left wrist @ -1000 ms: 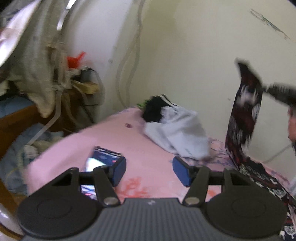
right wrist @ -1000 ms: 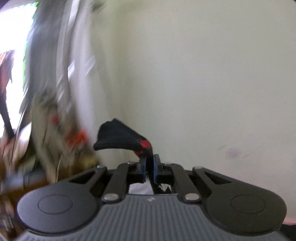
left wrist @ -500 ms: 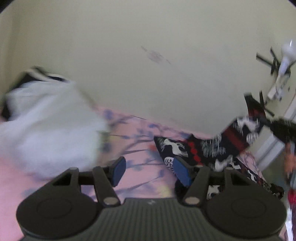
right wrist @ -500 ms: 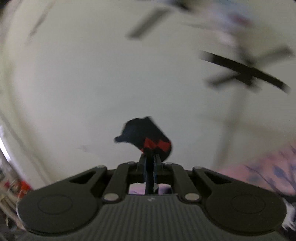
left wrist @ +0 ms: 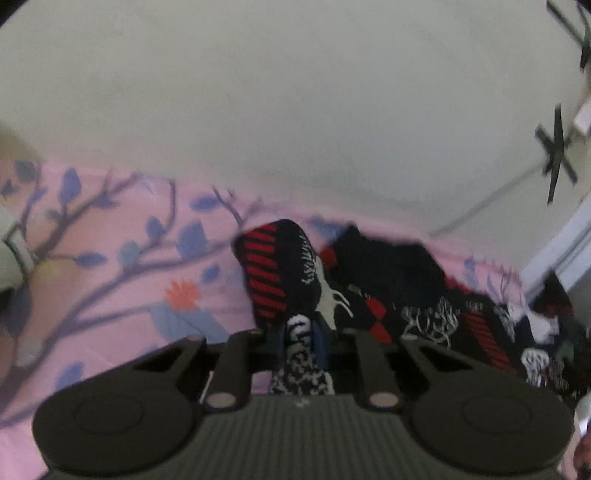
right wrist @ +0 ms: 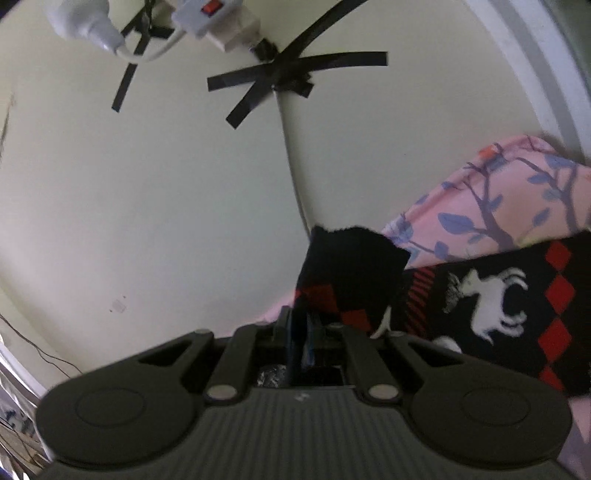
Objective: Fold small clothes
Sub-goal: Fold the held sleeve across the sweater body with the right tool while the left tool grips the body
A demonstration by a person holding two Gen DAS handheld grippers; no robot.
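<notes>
A black garment (left wrist: 413, 295) with red diamonds and white deer lies on the pink floral bedsheet (left wrist: 110, 280) by the wall. My left gripper (left wrist: 303, 339) is shut on one end of it, which bunches up over the fingers. In the right wrist view the same black garment (right wrist: 491, 299) stretches to the right. My right gripper (right wrist: 299, 332) is shut on its other end, and a black flap stands up above the fingers.
A cream wall (right wrist: 147, 184) is close behind the bed. A white power strip (right wrist: 218, 22) and black tape strips (right wrist: 280, 74) are on the wall. A pale cloth (left wrist: 11, 236) lies at the far left of the bedsheet (right wrist: 498, 199).
My left gripper was open and has swung right and shut on the garment's end. My right gripper stayed shut on the garment and lowered it from hanging high down toward the bed.
</notes>
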